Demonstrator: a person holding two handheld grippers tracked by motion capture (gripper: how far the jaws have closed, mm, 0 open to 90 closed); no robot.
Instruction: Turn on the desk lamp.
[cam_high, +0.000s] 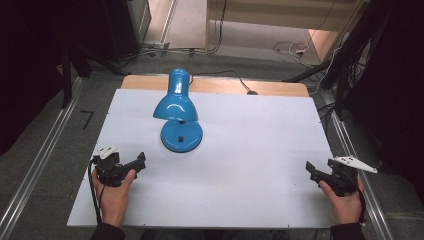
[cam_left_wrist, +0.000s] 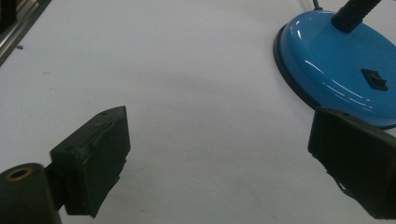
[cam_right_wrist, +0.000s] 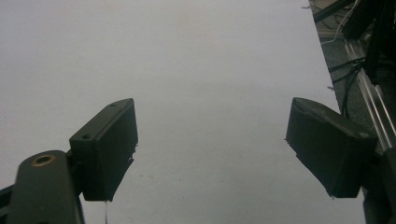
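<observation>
- Lamp (cam_high: 177, 112) first, from the high view: blue desk lamp standing at the back-left of the white table (cam_high: 250, 165), shade tipped down over its round base (cam_high: 181, 136), cord trailing off the far edge. Your left gripper (cam_high: 135, 165) sits near the base but not touching it; your right gripper (cam_high: 312, 170) is well apart, by the right edge. Both hold nothing.
- Left gripper view: jaws spread wide, nothing between them. The base (cam_left_wrist: 341, 65) is just ahead on the right, glossy, with a small black switch (cam_left_wrist: 375, 78) and the black flexible neck (cam_left_wrist: 352, 14) rising from it.
- Right gripper view: jaws wide open too, bare table in front of them.
- My take on handling: that gloss looks slick, and the base is probably the heavy bit, so pinching its rim could slip. The gooseneck will likely flex, so the shade may swing. I'd grab the neck low, right above the base.
</observation>
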